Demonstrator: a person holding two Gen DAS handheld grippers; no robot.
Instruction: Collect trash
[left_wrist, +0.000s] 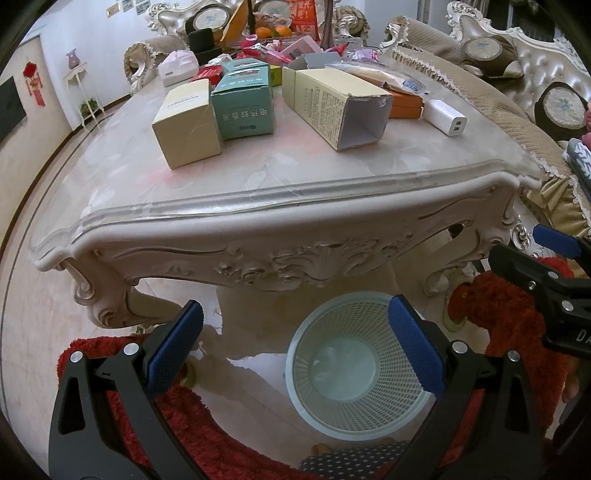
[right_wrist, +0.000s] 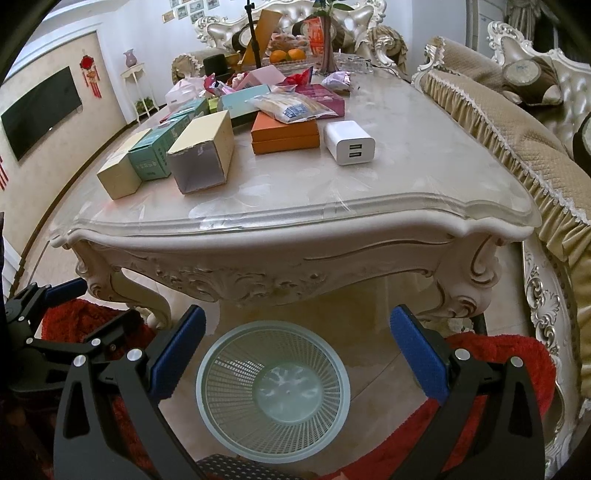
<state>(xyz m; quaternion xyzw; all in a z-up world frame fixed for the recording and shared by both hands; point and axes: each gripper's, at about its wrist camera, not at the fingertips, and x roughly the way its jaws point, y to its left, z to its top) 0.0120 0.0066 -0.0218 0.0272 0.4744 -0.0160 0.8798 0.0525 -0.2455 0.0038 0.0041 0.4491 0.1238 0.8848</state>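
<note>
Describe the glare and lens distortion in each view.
Left wrist view: the table edge bows strongly and dark corners vignette the frame; soft sheen on the tabletop film. Right wrist view: same fisheye bowing, bright glare on the film near the white charger; wastebasket sharp.

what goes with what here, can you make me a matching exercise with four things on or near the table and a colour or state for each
Things:
1. wastebasket
2. USB charger
3. long cream box
4. flat box

Descriptions:
a. orange, lid shut
b. white, two ports facing the camera
c. pale mesh, empty, on the floor
d. lying on its side, near end torn open

Pairs: 1-c, 2-b, 3-d, 4-a
</note>
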